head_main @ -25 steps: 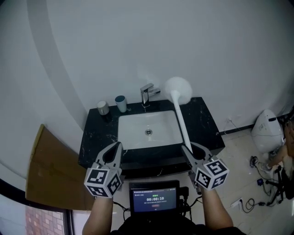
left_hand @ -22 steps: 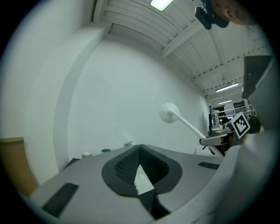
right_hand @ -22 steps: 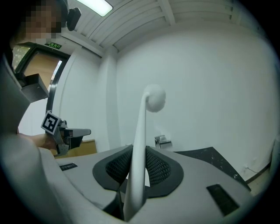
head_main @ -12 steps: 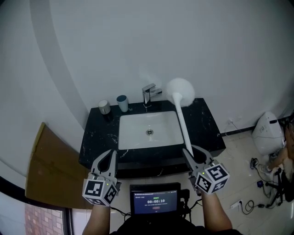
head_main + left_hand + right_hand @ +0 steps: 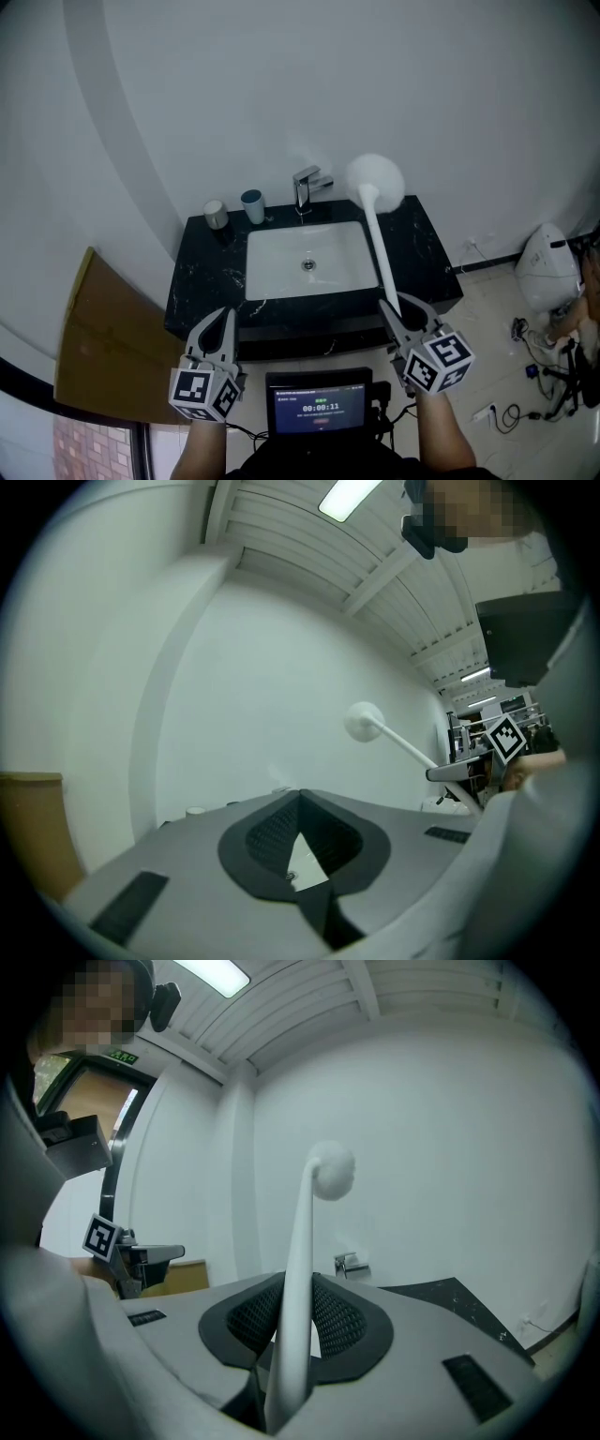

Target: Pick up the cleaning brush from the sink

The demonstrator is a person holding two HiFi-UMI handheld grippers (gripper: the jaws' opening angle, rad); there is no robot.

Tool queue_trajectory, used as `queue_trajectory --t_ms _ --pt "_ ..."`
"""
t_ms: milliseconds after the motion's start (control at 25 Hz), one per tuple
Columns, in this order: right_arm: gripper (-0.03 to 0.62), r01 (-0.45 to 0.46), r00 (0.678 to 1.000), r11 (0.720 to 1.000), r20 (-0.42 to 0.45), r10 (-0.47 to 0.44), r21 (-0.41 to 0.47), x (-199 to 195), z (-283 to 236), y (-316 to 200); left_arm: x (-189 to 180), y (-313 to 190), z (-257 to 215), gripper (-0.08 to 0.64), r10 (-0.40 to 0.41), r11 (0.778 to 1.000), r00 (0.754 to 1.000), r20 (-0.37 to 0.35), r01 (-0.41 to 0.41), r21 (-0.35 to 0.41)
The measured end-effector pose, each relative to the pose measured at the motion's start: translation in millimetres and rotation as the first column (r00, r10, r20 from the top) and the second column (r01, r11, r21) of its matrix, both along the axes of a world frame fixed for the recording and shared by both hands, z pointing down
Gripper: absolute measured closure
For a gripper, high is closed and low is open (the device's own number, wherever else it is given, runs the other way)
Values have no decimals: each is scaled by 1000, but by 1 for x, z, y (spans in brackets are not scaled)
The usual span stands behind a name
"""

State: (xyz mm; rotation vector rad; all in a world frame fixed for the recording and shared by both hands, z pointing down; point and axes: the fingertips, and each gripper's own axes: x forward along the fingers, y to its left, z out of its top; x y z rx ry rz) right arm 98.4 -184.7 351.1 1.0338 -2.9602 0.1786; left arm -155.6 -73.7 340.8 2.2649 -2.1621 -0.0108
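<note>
Brush (image 5: 379, 246) judged light, stiff, top-heavy; right hand-held gripper (image 5: 392, 309) clamps its handle end, clear of sink (image 5: 277, 270); left hand-held gripper (image 5: 221, 319) clenched, empty.

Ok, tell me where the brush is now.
Head view, right side: the brush is out of the sink, its handle clamped in the right gripper, its round head showing just right of the faucet.

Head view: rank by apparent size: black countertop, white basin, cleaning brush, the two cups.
black marble countertop
white rectangular sink basin
white long-handled cleaning brush; raised nearer the camera, so its rank is unsure
teal cup and grey cup: alike, not ranked
</note>
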Motion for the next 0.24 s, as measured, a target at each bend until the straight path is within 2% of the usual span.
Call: queue_trajectory --t_ms 240 --pt "512 -9 1000 1000 3 9 -4 -4 0 5 -16 12 12 560 -21 1000 999 -34 20 -15"
